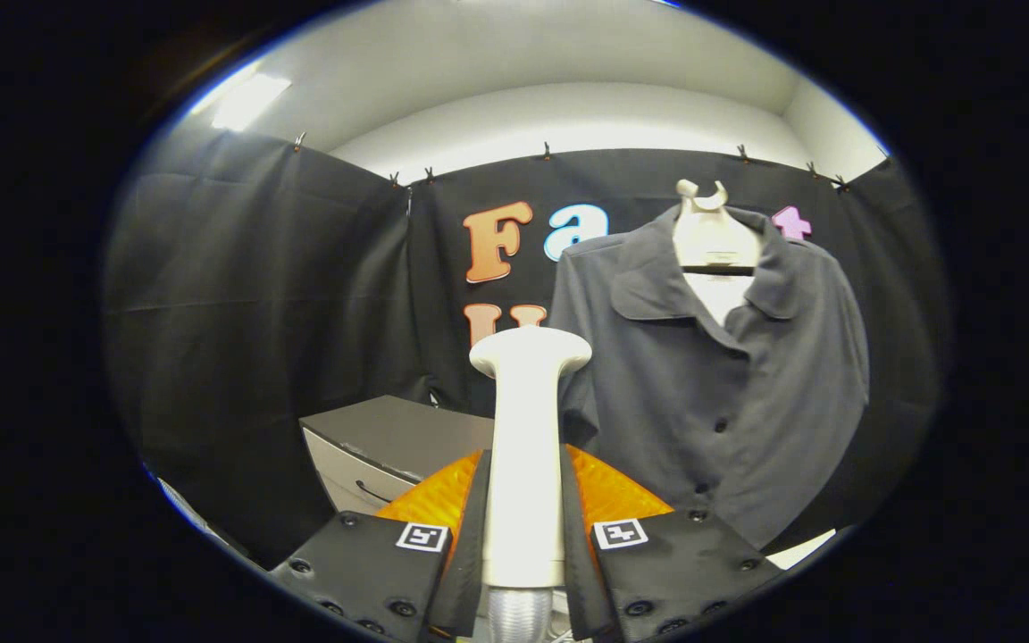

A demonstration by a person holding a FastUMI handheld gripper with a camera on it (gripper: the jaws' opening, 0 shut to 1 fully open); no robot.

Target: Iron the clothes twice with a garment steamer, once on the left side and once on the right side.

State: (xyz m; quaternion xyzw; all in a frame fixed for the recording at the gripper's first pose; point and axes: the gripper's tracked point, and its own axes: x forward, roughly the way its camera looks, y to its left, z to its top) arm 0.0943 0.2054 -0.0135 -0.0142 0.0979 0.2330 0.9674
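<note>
I'm gripping the steamer (528,446) upright between the fingers (443,536), head up, shirt (729,402) hanging ahead to the right, apart from it

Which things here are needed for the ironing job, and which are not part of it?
Needed: white garment steamer, held upright between both fingers of the gripper; dark grey buttoned shirt on a white hanger.
Not needed: grey cabinet with a drawer, beyond the fingers.

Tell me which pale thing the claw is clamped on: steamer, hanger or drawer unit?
The steamer: both claw fingers squeeze its upright handle. The hanger holds the shirt beyond.
</note>
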